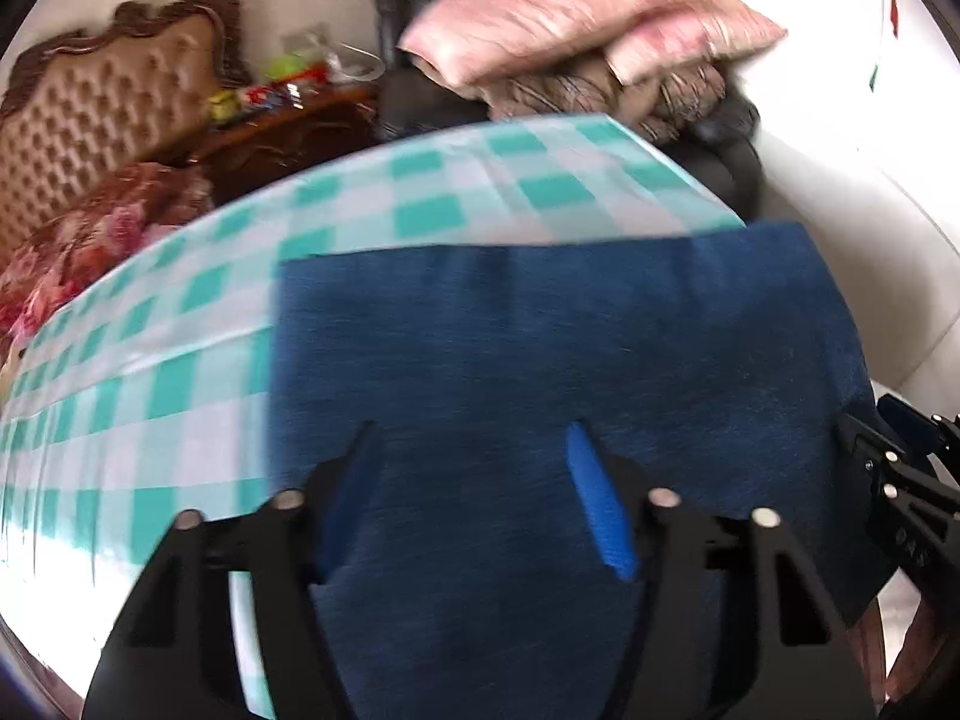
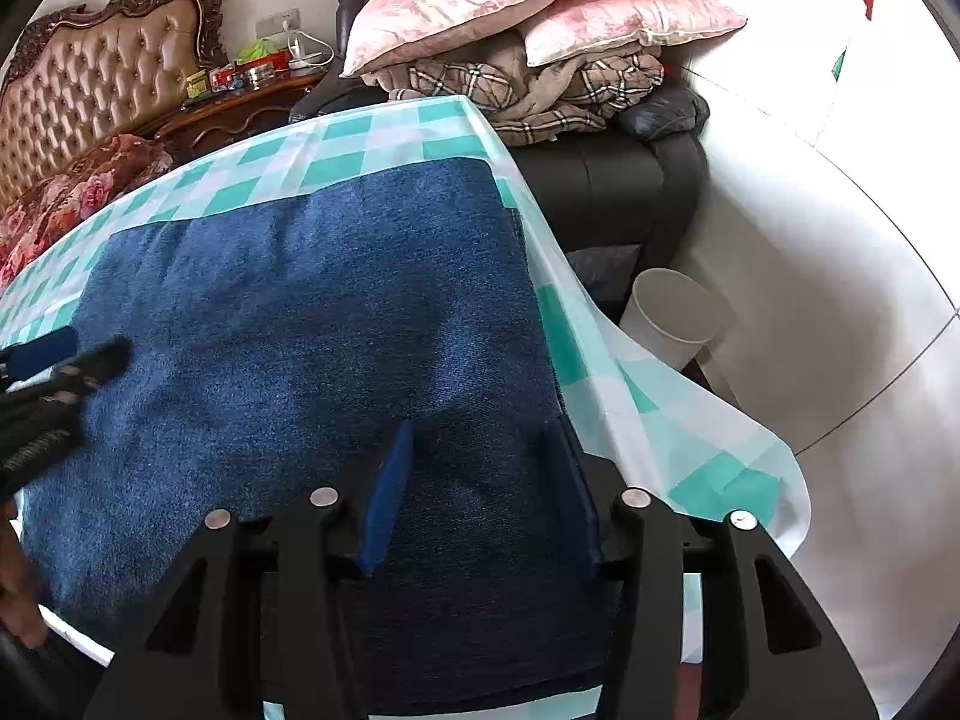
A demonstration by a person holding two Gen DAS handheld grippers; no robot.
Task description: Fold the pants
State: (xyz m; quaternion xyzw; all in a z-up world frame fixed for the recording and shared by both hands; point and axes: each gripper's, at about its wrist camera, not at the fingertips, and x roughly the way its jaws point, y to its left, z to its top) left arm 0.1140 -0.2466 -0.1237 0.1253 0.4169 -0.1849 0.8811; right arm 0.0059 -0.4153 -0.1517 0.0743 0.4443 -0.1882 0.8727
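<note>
The blue denim pants [image 1: 540, 348] [image 2: 312, 312] lie folded into a flat rectangle on the table's teal-and-white checked cloth [image 1: 180, 312] [image 2: 624, 372]. My left gripper [image 1: 471, 429] hovers over the near part of the pants, open, with only flat fabric showing between its blue-padded fingers. In the right wrist view it appears blurred at the left edge [image 2: 66, 360]. My right gripper [image 2: 483, 426] stands open over the pants' near right corner, close to the table edge; the cloth there lies flat under it. It also shows at the right edge of the left wrist view [image 1: 888, 462].
Behind the table a black armchair [image 2: 606, 180] carries pink pillows [image 2: 528, 0] and checked blankets. A white bin [image 2: 672, 312] stands on the floor to the right. A tufted headboard [image 2: 90, 84], floral bedding and a cluttered wooden nightstand [image 2: 240, 102] fill the back left.
</note>
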